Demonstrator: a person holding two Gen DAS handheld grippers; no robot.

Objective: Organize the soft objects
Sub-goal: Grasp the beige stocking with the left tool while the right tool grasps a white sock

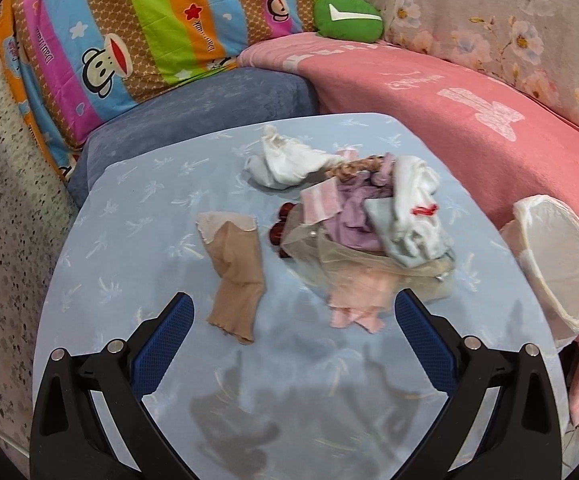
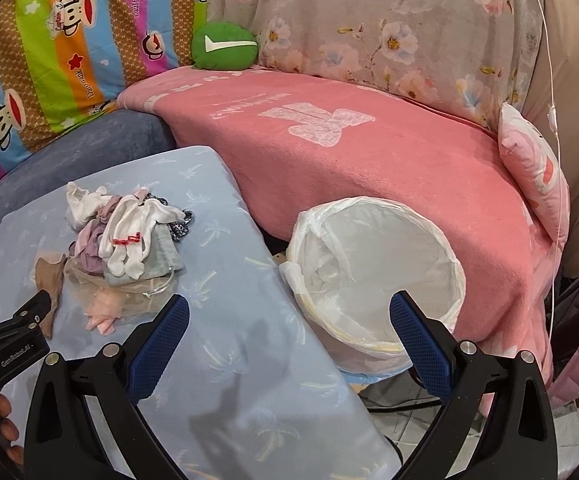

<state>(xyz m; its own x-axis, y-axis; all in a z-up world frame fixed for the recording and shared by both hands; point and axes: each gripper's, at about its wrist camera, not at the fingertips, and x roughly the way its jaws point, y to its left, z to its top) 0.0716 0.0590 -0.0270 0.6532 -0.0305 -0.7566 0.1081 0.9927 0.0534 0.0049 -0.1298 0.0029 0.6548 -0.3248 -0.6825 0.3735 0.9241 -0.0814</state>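
Heap of small garments [image 1: 365, 216]: lower pieces covered by upper ones, their kinds not discernible. Dark red item [image 1: 279, 226] mostly hidden beneath sheer fabric; identity unclear. Lined bin [image 1: 557, 268] cut off at the left wrist view's right edge. Left gripper [image 2: 13, 308] and fingers [image 2: 7, 426] cropped at the right wrist view's left edge.

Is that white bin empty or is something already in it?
Empty, as far as shows. The right view looks into the bin and only its white liner is visible; the clothes all lie heaped on the blue cushion.
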